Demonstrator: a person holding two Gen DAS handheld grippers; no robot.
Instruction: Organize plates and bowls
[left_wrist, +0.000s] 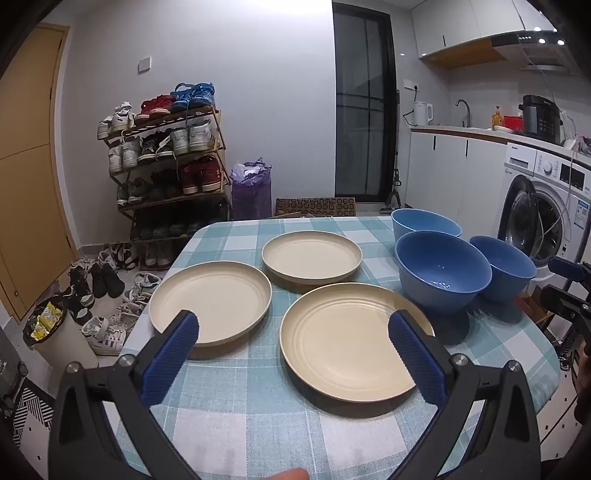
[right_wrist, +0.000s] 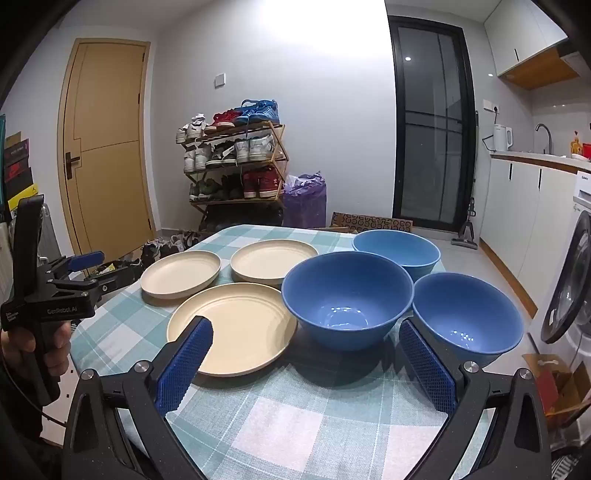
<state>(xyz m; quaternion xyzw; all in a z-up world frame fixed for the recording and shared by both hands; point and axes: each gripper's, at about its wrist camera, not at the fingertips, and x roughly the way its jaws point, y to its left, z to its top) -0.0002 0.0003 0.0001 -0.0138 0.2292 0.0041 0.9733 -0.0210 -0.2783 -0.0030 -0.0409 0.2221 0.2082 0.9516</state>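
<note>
Home kitchen: washing machine (left_wrist: 543, 206), shoe rack (left_wrist: 166, 162).

1. The table (left_wrist: 229, 417) is covered by a checked cloth, matt, with faint creases.
2. The three plates (left_wrist: 210, 299) are seen as cream and matt, with fine ridged rings; plastic is suggested.
3. The three bowls (right_wrist: 347, 291) are seen as smooth blue plastic, with glossy highlights at the bottoms.
4. The pads (right_wrist: 184, 365) are shown as blue, with a ribbed rubbery texture, set in matt black plastic with bright metal screws.
</note>
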